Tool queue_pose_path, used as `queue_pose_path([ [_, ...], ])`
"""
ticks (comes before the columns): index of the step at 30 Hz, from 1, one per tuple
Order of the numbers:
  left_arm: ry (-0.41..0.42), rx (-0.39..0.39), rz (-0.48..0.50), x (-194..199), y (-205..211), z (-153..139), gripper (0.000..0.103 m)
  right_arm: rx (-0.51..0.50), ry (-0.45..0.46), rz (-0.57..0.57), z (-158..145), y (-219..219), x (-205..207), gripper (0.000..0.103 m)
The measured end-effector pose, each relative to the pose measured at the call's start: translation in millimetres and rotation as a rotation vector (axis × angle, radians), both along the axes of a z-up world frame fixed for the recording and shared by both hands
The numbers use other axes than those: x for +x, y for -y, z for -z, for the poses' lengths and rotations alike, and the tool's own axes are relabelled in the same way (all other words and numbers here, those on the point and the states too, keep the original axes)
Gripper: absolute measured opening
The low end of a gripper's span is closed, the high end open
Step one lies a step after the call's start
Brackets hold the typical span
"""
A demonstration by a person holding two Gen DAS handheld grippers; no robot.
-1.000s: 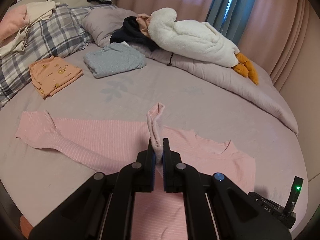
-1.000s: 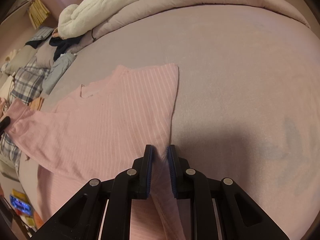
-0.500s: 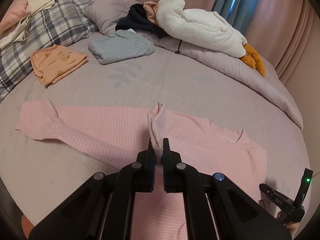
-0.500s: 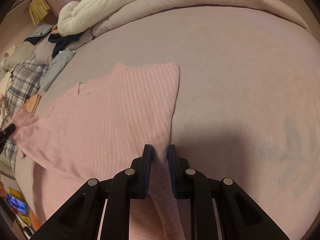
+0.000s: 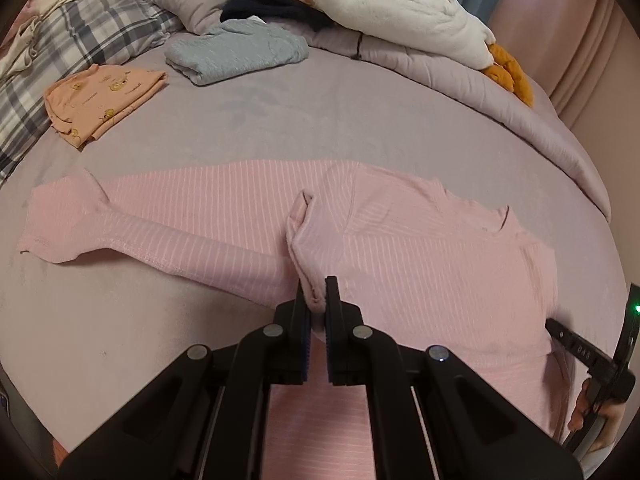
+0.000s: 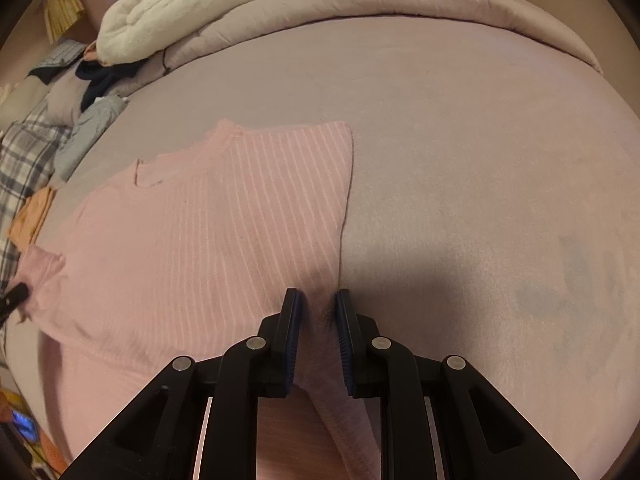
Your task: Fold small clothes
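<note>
Near edge, left wrist view: our left tool (image 5: 315,300) is pinched tight on a raised ridge of the pink top (image 5: 420,264), the cloth standing in a soft fold between the pads. Right wrist view: our right tool (image 6: 318,312) is narrow, closed on a bunched bit of the same top near its straight side edge. The top lies spread on the bed (image 6: 480,160), one long sleeve (image 5: 120,216) stretched out flat to the left, neckline toward the far side.

Risks, as we judge them: the knit is thin, ribbed and stretchy, so a pull from one hand alone would likely skew the body and leave a crooked fold. The left pinch looks shallow; it may take only the top layer, and the under layer would then stay behind and wrinkle. The bed cover looks faintly napped and could drag on the knit, rucking it if we slide instead of lift. The loose sleeve may trail and land outside the fold.

Farther off: a peach printed garment (image 5: 100,100), folded flat, soft cotton look; a grey-blue folded piece (image 5: 236,50) with a pebbled texture; a plaid pillow (image 5: 80,40); dark clothes (image 5: 272,0) in a heap; a fluffy white plush toy (image 5: 400,12) with orange feet on the rolled duvet.
</note>
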State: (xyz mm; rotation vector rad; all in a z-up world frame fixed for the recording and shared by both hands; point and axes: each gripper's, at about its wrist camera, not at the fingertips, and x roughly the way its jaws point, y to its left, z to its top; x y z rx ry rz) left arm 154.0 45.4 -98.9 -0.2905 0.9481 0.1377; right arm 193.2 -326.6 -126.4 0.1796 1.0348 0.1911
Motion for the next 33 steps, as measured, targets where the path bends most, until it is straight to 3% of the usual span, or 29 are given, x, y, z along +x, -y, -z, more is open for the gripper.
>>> queue_pose_path([
  [15, -0.085, -0.091, 0.034, -1.2, -22.9, 40.8, 0.008, -0.105, -0.045, 0.059, -1.4, -18.4, 12.0, 0.018],
  [23, -0.108, -0.135, 0.050, 1.6, -29.6, 49.0, 0.011, -0.157, -0.058, 0.081, 0.3, -30.5, 21.7, 0.018],
  [33, -0.069, -0.124, 0.073, -1.8, -29.9, 53.4, 0.012, -0.165, -0.051, 0.130, 1.0, -30.5, 17.7, 0.018],
])
